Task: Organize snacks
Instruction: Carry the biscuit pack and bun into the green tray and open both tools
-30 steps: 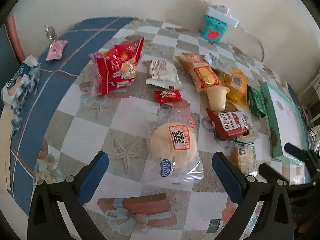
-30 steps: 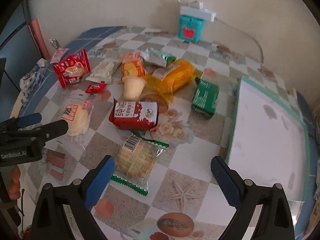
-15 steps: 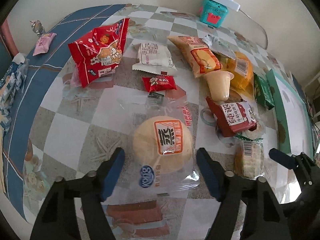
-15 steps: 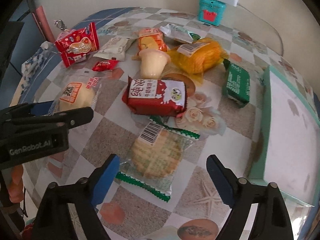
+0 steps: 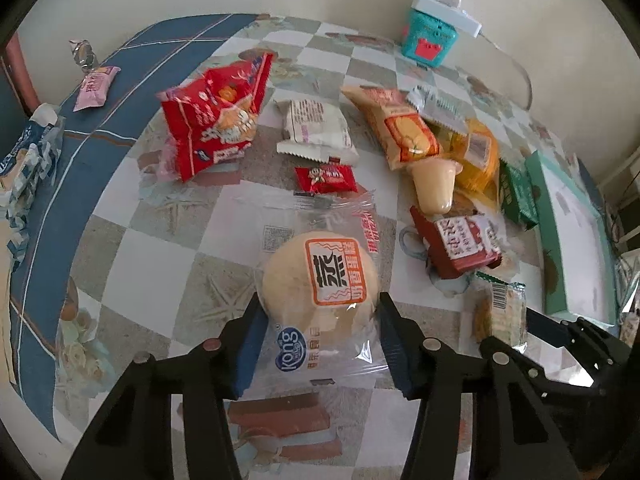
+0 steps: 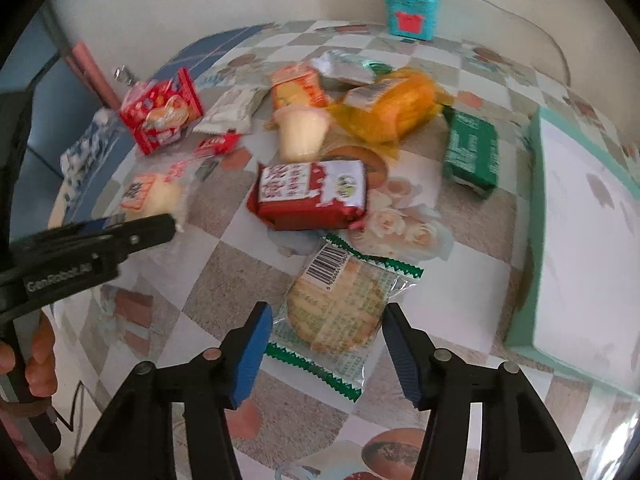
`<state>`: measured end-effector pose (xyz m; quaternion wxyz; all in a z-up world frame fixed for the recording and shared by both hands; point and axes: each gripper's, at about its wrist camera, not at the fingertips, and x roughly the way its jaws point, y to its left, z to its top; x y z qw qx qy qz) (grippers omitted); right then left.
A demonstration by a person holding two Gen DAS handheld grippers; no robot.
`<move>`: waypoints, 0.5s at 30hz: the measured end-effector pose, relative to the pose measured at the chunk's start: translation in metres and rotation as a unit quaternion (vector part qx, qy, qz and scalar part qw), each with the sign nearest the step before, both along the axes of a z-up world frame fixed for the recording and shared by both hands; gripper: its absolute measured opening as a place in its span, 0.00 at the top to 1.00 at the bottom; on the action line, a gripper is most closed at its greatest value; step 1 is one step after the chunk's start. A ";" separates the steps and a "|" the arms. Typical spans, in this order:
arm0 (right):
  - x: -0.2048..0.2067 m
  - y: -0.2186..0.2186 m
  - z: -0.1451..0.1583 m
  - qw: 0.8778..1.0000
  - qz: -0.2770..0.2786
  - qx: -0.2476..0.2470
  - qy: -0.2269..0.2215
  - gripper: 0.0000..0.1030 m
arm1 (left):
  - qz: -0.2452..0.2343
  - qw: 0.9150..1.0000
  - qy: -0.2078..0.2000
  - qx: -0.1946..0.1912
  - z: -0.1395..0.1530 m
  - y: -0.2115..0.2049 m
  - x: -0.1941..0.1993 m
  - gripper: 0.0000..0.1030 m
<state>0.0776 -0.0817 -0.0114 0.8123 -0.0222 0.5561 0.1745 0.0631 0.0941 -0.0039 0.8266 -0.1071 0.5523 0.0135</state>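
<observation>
Now, w/ both jaws just closing, left hand-held gripper (image 5: 318, 346) pinches the bun (image 5: 320, 280) while right hand-held gripper (image 6: 328, 350) brackets the cracker (image 6: 334, 308), pads not yet touching — squeeze gently, lift straight.

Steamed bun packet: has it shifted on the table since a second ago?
No. The steamed bun packet still lies just below the small red candy; only the camera closed in.

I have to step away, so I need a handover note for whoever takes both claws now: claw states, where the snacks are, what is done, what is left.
Left claw: jaws have just been closing around the wrapped round bun; pads at its wrapper, firm grip not certain.
Right claw: jaws have just been closing around the wrapped round cracker; pads not visibly pressing.
Both snacks lie on the table. Other snacks lie scattered beyond them; the teal-rimmed tray on the right looks empty.
Done: nothing sorted.
Left: finish both grasps, then sort everything, probably into the tray.
</observation>
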 end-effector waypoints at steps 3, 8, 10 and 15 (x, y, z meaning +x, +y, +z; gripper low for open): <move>0.000 -0.012 0.010 1.000 -0.012 0.011 -0.002 0.42 | 0.002 1.000 -0.005 0.007 0.009 0.002 -0.003 0.47; -0.004 -0.036 0.037 0.999 -0.023 0.032 -0.028 0.43 | 0.002 1.000 -0.019 0.013 0.030 0.001 -0.008 0.47; -0.004 -0.051 0.051 0.998 -0.033 0.039 -0.041 0.43 | 0.001 1.000 -0.025 0.018 0.039 -0.001 -0.008 0.47; 0.000 -0.102 0.088 0.994 -0.073 0.031 -0.072 0.43 | -0.006 0.999 -0.042 0.024 0.063 -0.010 -0.004 0.47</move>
